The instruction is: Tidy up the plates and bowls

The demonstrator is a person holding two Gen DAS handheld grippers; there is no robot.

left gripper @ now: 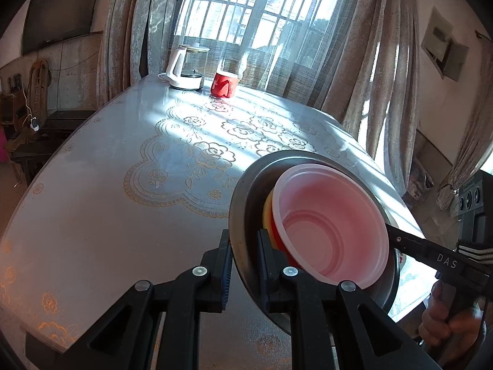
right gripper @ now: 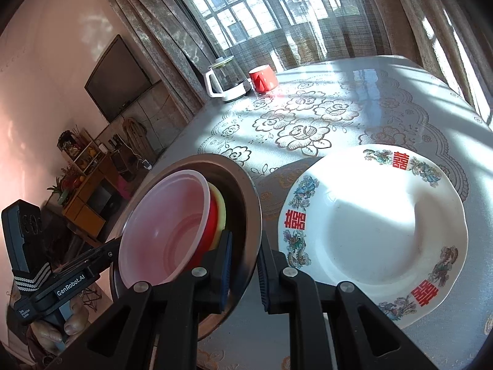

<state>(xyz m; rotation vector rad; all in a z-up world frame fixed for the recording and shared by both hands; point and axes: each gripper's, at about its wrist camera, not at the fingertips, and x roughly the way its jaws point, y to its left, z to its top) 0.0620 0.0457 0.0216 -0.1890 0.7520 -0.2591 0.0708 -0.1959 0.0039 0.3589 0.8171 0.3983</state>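
Black gripper arms fill the foreground of both wrist views: the left gripper (left gripper: 245,265) is clenched on the near rim of a metal basin (left gripper: 243,191), and the right gripper (right gripper: 245,269) is clenched on the opposite rim of the same basin (right gripper: 246,191), so the load is shared between two hands and the stack inside cannot tip out. From the left wrist the basin sits at about 4 o'clock, tilted and apparently lifted off the table (left gripper: 107,185), a broad surface under a glossy lace-patterned cover that would likely let dishes slide. Next in size, a white porcelain plate (right gripper: 369,234) with red characters and painted birds lies flat on the table at 3 o'clock of the right view, just beside the basin, probably where the stack belongs. Inside the basin nest a translucent pink plastic bowl (left gripper: 332,225), then a red bowl (right gripper: 211,219) and a yellow bowl (right gripper: 220,212), thin-walled and smooth.
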